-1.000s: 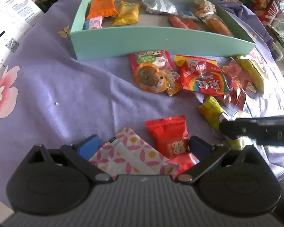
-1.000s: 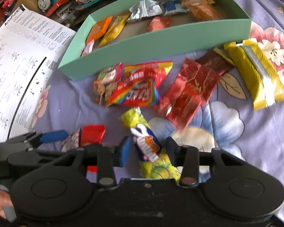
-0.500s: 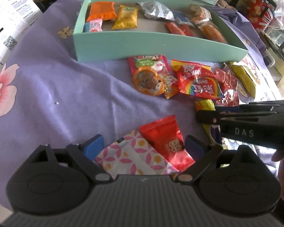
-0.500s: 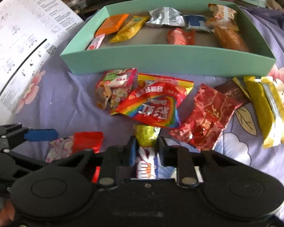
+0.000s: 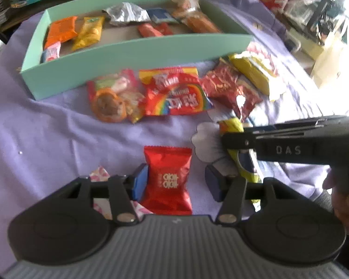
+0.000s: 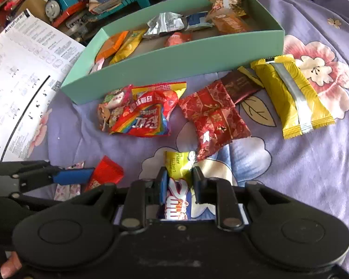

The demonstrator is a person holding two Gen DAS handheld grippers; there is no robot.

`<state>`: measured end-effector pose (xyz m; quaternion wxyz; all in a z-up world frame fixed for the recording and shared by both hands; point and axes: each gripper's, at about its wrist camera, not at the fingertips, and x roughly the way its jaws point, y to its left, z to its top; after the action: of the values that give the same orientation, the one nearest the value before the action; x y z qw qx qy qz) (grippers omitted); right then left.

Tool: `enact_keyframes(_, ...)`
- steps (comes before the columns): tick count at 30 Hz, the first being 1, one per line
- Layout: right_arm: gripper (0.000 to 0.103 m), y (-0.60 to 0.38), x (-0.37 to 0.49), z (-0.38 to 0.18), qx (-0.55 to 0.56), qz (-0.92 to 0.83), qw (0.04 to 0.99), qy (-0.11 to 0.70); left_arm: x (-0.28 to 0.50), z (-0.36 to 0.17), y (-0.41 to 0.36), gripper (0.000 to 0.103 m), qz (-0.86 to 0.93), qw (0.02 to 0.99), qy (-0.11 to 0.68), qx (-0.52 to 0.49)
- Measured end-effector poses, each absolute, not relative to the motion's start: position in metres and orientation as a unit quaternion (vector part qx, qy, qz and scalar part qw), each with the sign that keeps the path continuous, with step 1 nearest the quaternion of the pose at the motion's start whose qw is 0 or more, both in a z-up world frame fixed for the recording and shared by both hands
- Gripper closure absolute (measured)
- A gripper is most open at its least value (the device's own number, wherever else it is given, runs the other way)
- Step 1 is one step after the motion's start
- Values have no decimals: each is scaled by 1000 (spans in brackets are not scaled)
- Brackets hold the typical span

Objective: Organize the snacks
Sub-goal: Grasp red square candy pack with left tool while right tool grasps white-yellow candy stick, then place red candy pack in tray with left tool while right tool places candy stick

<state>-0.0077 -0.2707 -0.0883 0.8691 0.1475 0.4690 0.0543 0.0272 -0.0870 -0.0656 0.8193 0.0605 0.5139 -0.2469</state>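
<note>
- Glossy red foil candy packet (image 5: pixel 167 179) lies between the half-open left gripper (image 5: pixel 175 183) fingers, ungripped.
- Right gripper (image 6: pixel 178 183) pinches a crinkly yellow sweet wrapper (image 6: pixel 177 165).

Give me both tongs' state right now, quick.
Left tongs: open, straddling the red candy, not yet clamped.
Right tongs: closed on the yellow packet.

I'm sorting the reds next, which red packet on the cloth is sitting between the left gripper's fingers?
The small plain red packet with white characters, between the left gripper fingers. The rainbow-striped bag and crinkled red foil packet lie farther off, near the green box.
</note>
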Motion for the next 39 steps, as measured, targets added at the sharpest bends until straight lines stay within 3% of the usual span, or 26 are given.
enact_keyframes(8,82,-266,-15,-90,126,63,881,452,23,-60,-80,49,-227,821,519,74)
enact_keyframes(10,82,-259,-17,-89,110,54,885,448,21,-63,-84,62,-231,814,527,82)
enact_keyframes(16,83,-264,-27,-83,117,36,887,445,15,-64,-91,69,-221,821,518,96)
enact_keyframes(25,83,-288,-29,-56,196,49,883,424,33,-29,-74,69,-214,842,495,29)
enact_keyframes(39,83,-317,44,39,173,31,929,327,105,31,-54,69,-175,890,421,-16)
